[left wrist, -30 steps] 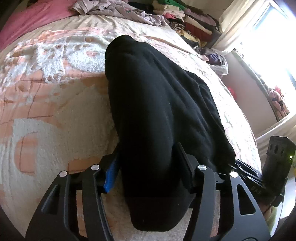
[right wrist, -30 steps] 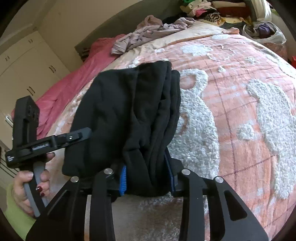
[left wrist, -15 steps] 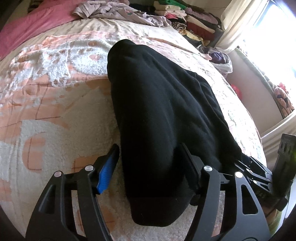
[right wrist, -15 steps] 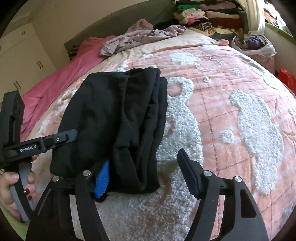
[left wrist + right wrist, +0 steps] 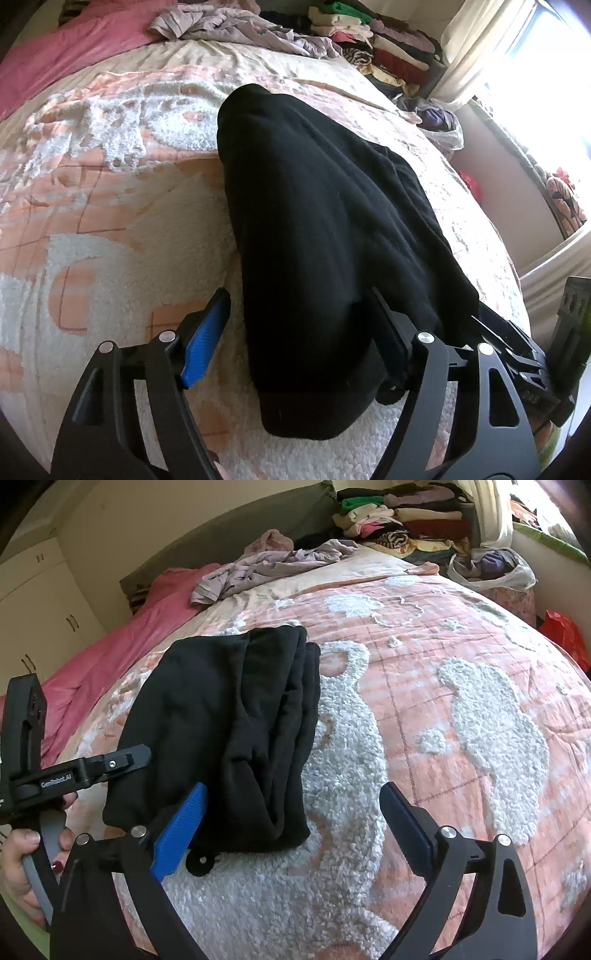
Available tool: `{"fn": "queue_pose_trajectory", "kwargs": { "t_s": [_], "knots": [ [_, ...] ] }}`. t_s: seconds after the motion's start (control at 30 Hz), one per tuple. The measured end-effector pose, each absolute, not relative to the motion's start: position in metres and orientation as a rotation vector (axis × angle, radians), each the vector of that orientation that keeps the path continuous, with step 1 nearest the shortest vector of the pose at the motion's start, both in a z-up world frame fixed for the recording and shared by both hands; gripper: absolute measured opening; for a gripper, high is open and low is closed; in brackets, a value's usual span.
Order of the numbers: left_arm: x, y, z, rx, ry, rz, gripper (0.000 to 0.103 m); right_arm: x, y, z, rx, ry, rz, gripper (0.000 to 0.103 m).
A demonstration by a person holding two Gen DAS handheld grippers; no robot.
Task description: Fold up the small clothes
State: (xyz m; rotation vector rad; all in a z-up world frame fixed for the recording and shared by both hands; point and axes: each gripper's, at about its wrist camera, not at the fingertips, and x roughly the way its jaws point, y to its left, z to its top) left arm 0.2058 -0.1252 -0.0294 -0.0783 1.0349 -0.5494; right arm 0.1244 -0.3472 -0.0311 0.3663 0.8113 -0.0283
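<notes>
A folded black garment [image 5: 325, 229] lies on the pink and white bedspread [image 5: 110, 206]. It also shows in the right wrist view [image 5: 229, 723], with several stacked layers at its right edge. My left gripper [image 5: 299, 328] is open, its fingers on either side of the garment's near end. My right gripper [image 5: 295, 827] is open at the garment's near right corner; its blue left pad [image 5: 181, 830] is beside the cloth. The left gripper's body [image 5: 74, 771] shows at the left of the right wrist view, held by a hand.
A crumpled lilac garment [image 5: 269, 568] lies at the head of the bed beside a pink cover [image 5: 103, 657]. Stacked folded clothes [image 5: 402, 517] sit at the far corner. A white bag of clothes [image 5: 491, 568] and a red bag [image 5: 565, 635] stand beside the bed.
Both grippers opened and let go of the black garment, which now rests on the bedspread. Both drew back slightly from it.
</notes>
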Motion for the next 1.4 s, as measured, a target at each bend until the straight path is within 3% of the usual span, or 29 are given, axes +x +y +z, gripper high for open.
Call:
{"fn": "queue_pose_trajectory", "kwargs": {
  "t_s": [0.4,0.93,1.4],
  "knots": [
    [0.176,-0.114,-0.009,-0.063,0.970,-0.545,0.094,0.099,-0.338,-0.012,0.310,0.734,-0.074,0.099],
    [0.122,-0.085,0.007,-0.027,0.846,-0.456,0.094,0.041,-0.295,0.028,0.164,0.545,-0.073,0.099],
    [0.065,-0.061,0.000,0.029,0.822,-0.449,0.094,0.001,-0.256,0.033,0.103,0.559,-0.040,0.099]
  ]
}}
